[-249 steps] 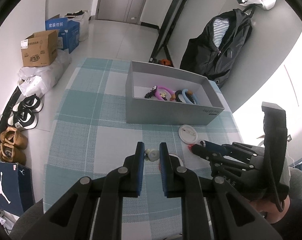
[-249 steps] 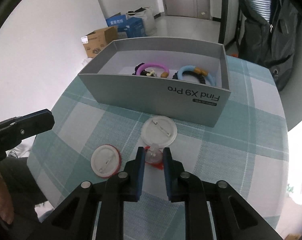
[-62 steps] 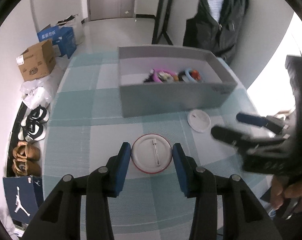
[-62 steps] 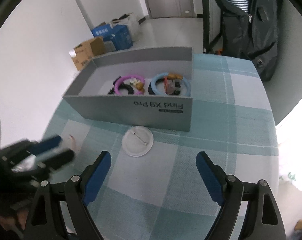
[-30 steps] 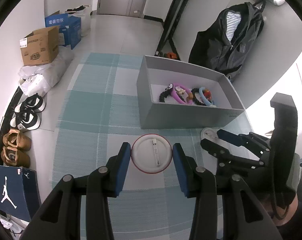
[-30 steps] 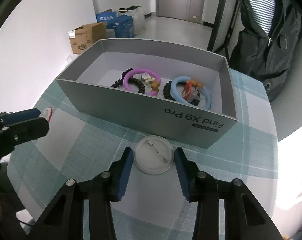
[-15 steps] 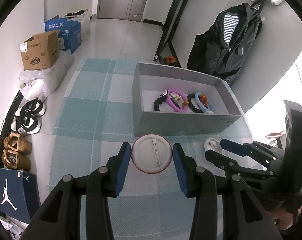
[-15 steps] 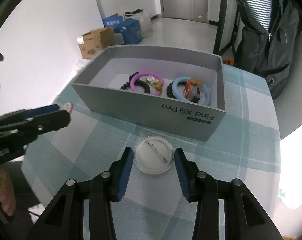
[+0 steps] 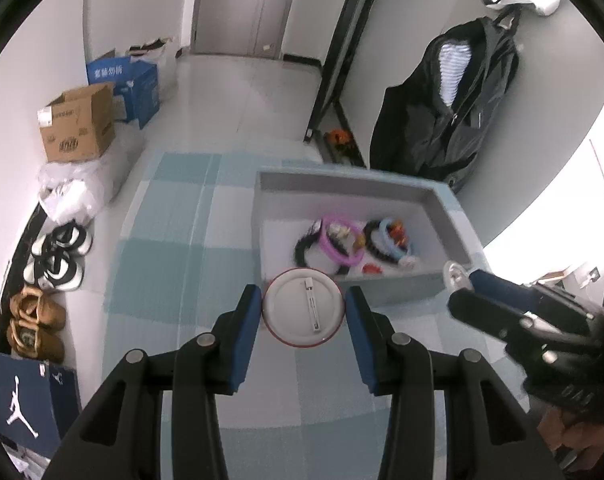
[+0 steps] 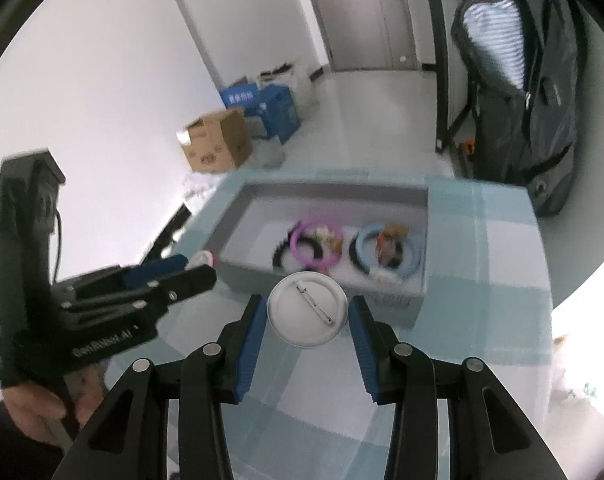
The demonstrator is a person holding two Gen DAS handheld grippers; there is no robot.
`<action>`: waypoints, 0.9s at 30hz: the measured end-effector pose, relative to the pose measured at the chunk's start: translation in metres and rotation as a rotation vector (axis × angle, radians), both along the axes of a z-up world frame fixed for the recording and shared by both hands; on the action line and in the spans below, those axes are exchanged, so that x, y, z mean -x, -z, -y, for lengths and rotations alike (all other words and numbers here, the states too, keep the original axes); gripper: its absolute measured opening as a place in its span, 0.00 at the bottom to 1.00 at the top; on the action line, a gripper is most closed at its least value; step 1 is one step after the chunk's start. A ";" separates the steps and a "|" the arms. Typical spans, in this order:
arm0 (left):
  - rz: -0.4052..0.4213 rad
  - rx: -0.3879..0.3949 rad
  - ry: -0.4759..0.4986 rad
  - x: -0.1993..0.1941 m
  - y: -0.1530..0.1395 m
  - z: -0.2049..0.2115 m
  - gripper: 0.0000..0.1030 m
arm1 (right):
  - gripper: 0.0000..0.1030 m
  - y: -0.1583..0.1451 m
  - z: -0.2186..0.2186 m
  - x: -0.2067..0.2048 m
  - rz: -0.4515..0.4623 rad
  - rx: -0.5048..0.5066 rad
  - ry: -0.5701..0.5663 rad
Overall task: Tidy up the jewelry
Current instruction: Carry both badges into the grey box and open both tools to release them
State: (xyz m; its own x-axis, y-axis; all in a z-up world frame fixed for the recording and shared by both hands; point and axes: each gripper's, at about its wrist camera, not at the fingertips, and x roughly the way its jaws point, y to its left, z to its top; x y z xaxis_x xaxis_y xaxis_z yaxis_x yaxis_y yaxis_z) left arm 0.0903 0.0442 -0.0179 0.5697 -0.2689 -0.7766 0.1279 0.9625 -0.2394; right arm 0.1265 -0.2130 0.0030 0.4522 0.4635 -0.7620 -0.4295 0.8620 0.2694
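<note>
While each tool carries one pin badge by its rim, both badges ride back-side up, clasp showing, which keeps the flat discs level for a drop into the box. Left tool: pads pinching a red-rimmed pin badge edge to edge, low centre of the left wrist view. Right tool: pads pinching a white pin badge the same way, low centre of the right wrist view. Grey cardboard box: centre of both views, just beyond the badges, on the teal checked tabletop. Inside, toward its near right, lie a pink bracelet, a blue bracelet and dark beaded strands; the box floor at its left part is bare, so I judge that the freer landing spot. Both badges appear raised to about the near wall's top edge, which is the one rim to clear. With the two tools converging on one opening side by side, they may crowd each other.
</note>
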 end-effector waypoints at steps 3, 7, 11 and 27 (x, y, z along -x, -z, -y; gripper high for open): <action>0.017 0.019 0.015 -0.003 -0.007 0.003 0.36 | 0.40 -0.018 0.005 -0.007 0.037 -0.022 0.000; 0.017 0.070 0.052 -0.013 -0.013 0.011 0.36 | 0.40 -0.037 0.008 -0.021 0.064 -0.029 -0.028; 0.016 0.077 0.076 -0.026 -0.017 0.020 0.36 | 0.40 -0.045 0.006 -0.041 0.058 -0.019 -0.067; -0.053 0.044 0.126 -0.065 0.002 0.038 0.36 | 0.40 -0.006 0.008 -0.100 -0.054 -0.017 -0.112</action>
State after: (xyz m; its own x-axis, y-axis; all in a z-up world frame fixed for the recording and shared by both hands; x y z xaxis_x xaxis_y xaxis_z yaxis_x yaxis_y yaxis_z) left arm 0.1551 0.0059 -0.0203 0.4877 -0.3699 -0.7908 0.2328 0.9281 -0.2905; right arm 0.2265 -0.2206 0.0088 0.3557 0.5220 -0.7752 -0.5070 0.8046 0.3091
